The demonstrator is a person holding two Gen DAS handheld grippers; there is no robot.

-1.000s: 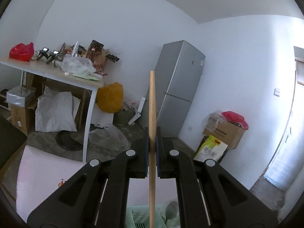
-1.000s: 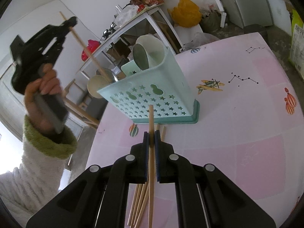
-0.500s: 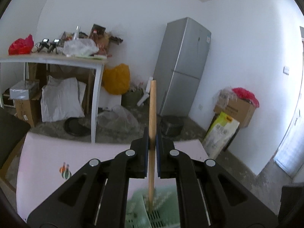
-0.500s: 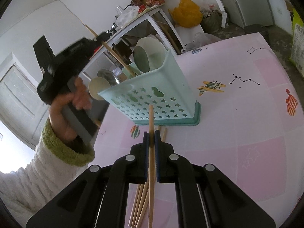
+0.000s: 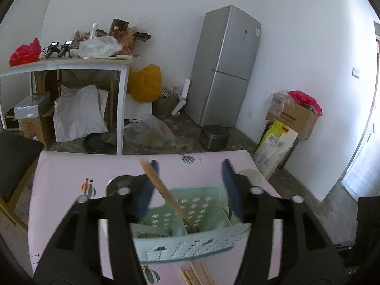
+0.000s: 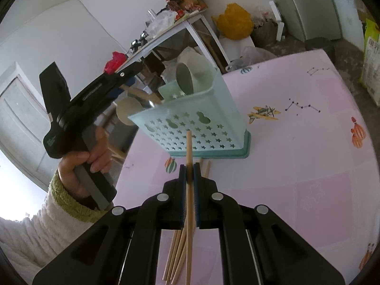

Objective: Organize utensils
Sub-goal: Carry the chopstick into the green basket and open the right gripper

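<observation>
Chopstick (image 5: 166, 190) dropped into basket (image 5: 190, 244), left claw (image 5: 188, 185) opened.

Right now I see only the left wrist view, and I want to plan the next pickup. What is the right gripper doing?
Observer: The right gripper is shut on one pale wooden chopstick, which points toward the pale green star-perforated plastic caddy.
Operator: Are there more to collect?
Observer: Yes. A loose bundle of wooden chopsticks lies on the pink patterned tablecloth, beneath that gripper and in front of the caddy.
</observation>
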